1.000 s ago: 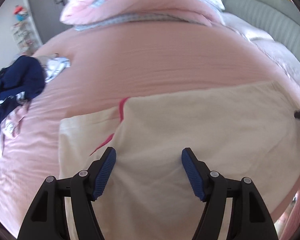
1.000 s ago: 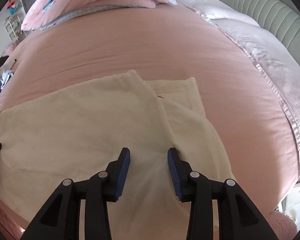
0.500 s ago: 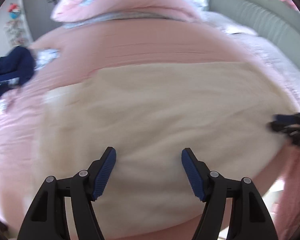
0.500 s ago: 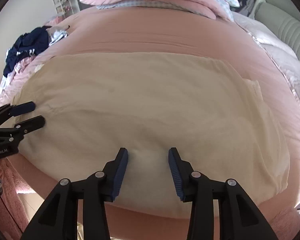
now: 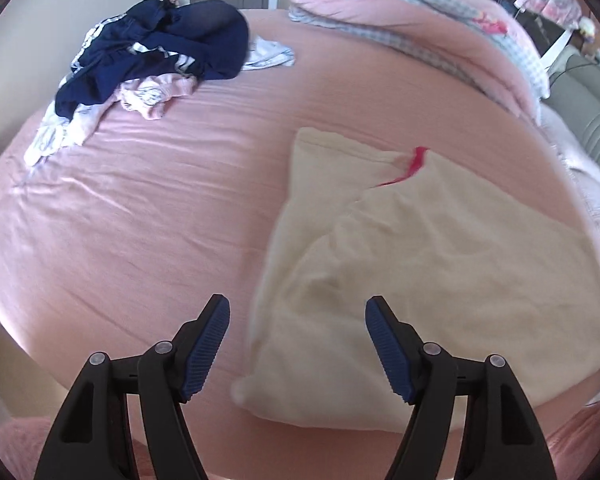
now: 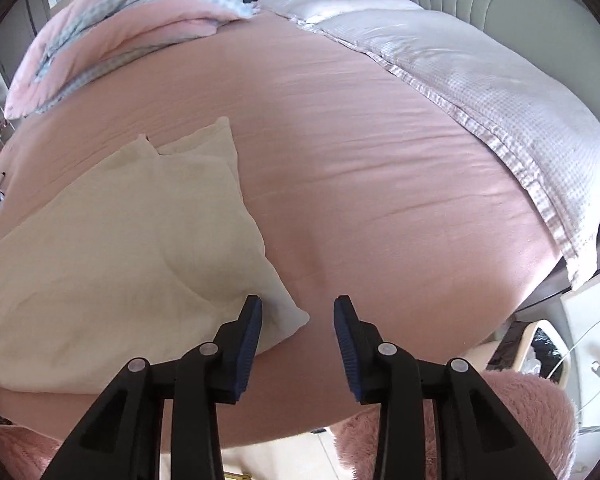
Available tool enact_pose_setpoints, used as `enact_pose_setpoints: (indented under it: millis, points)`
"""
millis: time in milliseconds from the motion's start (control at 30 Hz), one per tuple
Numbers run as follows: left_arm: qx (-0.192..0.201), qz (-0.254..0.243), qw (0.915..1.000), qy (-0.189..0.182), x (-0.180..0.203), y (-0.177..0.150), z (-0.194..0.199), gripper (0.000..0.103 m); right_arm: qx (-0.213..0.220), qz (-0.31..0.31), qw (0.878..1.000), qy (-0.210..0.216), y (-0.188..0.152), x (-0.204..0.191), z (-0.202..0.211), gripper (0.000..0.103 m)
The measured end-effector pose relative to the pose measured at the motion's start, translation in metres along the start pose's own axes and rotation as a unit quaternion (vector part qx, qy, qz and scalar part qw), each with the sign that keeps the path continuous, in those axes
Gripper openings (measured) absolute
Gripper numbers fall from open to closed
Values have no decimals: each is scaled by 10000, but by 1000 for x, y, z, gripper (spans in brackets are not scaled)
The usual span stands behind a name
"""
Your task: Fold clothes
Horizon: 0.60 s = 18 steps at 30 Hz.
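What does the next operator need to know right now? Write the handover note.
Left gripper: open, empty, hovering over the near left edge of the cream garment.
Right gripper: open, empty, hovering at the garment's near right corner.
Cream garment: lies on the pink bedsheet, partly folded, one layer lapped over another, a red trim showing at the far end.
Unfolded pile: dark blue and light clothes heaped at the far left of the bed.
Done: the first fold on the cream garment.
Left: probably finish folding it, then work through the pile.
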<state>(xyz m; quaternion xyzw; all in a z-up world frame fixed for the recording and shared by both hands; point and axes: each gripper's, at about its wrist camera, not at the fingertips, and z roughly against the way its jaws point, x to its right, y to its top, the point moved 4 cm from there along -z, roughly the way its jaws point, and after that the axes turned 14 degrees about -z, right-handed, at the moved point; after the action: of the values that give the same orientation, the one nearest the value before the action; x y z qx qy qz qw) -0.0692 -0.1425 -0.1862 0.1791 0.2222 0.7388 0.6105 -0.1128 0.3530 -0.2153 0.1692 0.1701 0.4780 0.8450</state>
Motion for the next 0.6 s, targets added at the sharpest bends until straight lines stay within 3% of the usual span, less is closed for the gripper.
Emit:
enact_pose_setpoints:
  millis: [67,167,233,333,400,433,500,600]
  points:
    - [126,-222,9993,-284,20,4,0,69,23,335,9993,-170,-6,-9,-7,37]
    - [-138,-857,9962,68,39,4,-8,70,59,836,9956,-425,-15,-22,-17,37]
    - [-484,-790,9951,356,28,-2,-20,72,-2,659,9972,-362,-6,-10,-24,46]
    - [-402,-491,9965,546,17,3,-13,72,5,589,9977,-349,11,5,-21,52]
    - [-173,-559,9959,688,25,13,-2,70,391,709,9925,-916,22,12,-8,51]
    - [12,-665,9968,455,41,20,3,70,655,800,9883,-1118,29,14,2,51]
    - [320,-991,9945,-130,88,35,10,70,702,679,9942,-440,37,8,16,51]
    - [485,-1751,9778,-1040,186,52,5,70,450,892,9933,575,42,-20,19,51]
